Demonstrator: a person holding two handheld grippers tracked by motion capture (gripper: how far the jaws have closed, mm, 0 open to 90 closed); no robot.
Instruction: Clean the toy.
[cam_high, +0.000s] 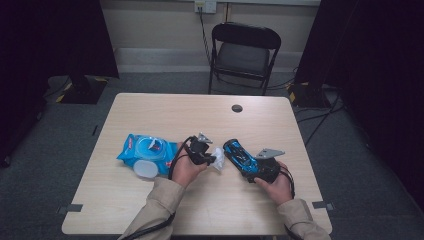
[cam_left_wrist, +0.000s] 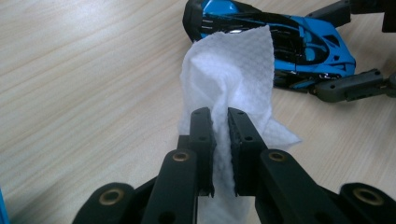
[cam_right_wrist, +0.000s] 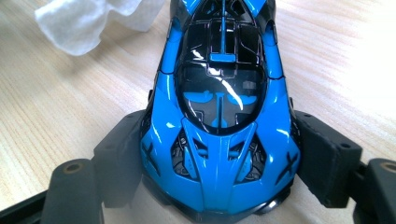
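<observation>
A blue and black toy car (cam_high: 240, 154) (cam_left_wrist: 275, 37) (cam_right_wrist: 222, 102) rests on the wooden table (cam_high: 165, 107), pinched at its sides by my right gripper (cam_high: 248, 165) (cam_right_wrist: 219, 172), which is shut on it. My left gripper (cam_high: 212, 159) (cam_left_wrist: 220, 126) is shut on a white wet wipe (cam_high: 218, 156) (cam_left_wrist: 229, 79), whose free end stands up just short of the car's end. In the right gripper view the wipe (cam_right_wrist: 88, 21) lies at the upper left, beside the car's far end.
A blue pack of wet wipes (cam_high: 147, 151) with a round white lid lies on the table left of my left hand. A black folding chair (cam_high: 243, 52) stands beyond the far edge. A dark round grommet (cam_high: 237, 108) sits near the table's back.
</observation>
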